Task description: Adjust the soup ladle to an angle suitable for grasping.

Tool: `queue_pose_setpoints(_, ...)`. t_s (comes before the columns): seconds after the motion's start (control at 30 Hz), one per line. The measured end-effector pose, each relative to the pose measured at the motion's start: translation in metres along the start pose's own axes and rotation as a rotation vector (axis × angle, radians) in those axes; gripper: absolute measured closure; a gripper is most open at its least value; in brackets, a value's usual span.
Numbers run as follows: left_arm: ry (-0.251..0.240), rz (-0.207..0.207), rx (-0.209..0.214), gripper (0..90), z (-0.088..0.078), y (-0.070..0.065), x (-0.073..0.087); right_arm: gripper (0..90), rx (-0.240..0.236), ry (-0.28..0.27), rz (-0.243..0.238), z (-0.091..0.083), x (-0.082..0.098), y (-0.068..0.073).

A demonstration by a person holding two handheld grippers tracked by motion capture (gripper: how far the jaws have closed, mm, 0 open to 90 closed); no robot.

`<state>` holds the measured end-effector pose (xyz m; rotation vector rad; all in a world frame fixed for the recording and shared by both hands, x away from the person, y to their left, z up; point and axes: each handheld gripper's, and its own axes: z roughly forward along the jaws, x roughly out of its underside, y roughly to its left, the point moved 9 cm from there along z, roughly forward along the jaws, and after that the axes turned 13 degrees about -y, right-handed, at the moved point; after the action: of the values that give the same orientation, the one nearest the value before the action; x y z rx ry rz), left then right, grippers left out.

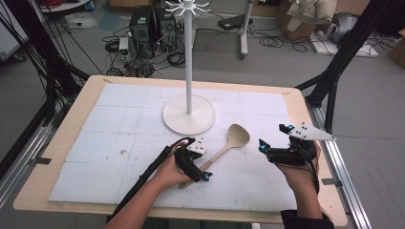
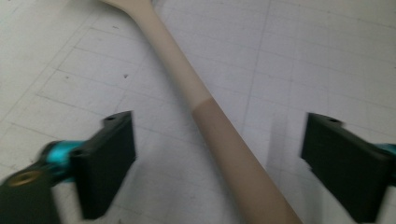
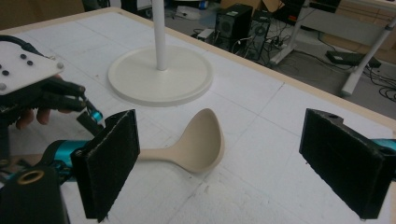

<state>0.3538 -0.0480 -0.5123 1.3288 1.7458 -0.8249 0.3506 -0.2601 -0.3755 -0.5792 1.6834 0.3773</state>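
We hold the left gripper point(image 1: 195, 168) spread astride the handle of the spoon point(image 1: 228, 144), pads clear of it, near the table's point(image 1: 71, 119) front edge, the right gripper point(image 1: 274, 143) spread beside the bowl, the stand point(image 1: 189, 114) behind.

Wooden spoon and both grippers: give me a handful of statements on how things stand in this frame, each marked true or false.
1. The wooden spoon lies flat on the white mat. True.
2. The left gripper straddles the spoon's handle, with its pads not yet pressing on it. True.
3. The right gripper is clamped on the spoon's bowl. False: its jaws stand open and short of the bowl, with nothing between them.
4. The spoon hangs from the white stand. False: it lies on the mat beside the stand's round base.
5. The spoon's bowl points towards the stand's base. True.
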Motion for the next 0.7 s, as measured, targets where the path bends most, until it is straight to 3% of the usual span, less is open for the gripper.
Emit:
queue_pose_setpoints(0.03,0.0,0.016,-0.04,30.5,0.001,0.001,0.0,11.2,0.002,0.001,0.001,0.0,0.0,0.0)
queue_pose_setpoints(0.07,-0.001,0.035,-0.047,34.4,0.001,0.001,-0.001,11.1,0.005,0.0,0.003,0.0,0.0,-0.001)
queue_pose_setpoints(0.23,0.001,0.037,-0.023,42.1,0.0,-0.003,-0.002,11.1,0.009,-0.003,0.002,0.0,-0.001,-0.001)
queue_pose_setpoints(0.3,0.006,0.052,-0.009,50.6,-0.001,-0.004,-0.002,11.2,0.009,-0.001,-0.002,0.0,-0.001,-0.001)
queue_pose_setpoints(0.37,0.004,0.03,-0.005,57.7,-0.002,-0.004,-0.002,11.2,0.009,-0.003,0.0,0.0,-0.001,-0.001)
queue_pose_setpoints(0.47,0.015,0.011,0.0,58.9,-0.004,0.0,-0.003,11.2,0.012,-0.001,0.003,0.0,0.001,-0.001)
queue_pose_setpoints(0.67,0.057,0.042,-0.013,62.5,-0.01,0.006,-0.004,11.2,0.006,-0.002,0.0,0.004,0.003,0.001)
queue_pose_setpoints(0.7,0.05,0.032,-0.005,63.1,-0.01,0.008,-0.004,11.2,0.006,-0.001,0.004,0.004,0.003,0.002)
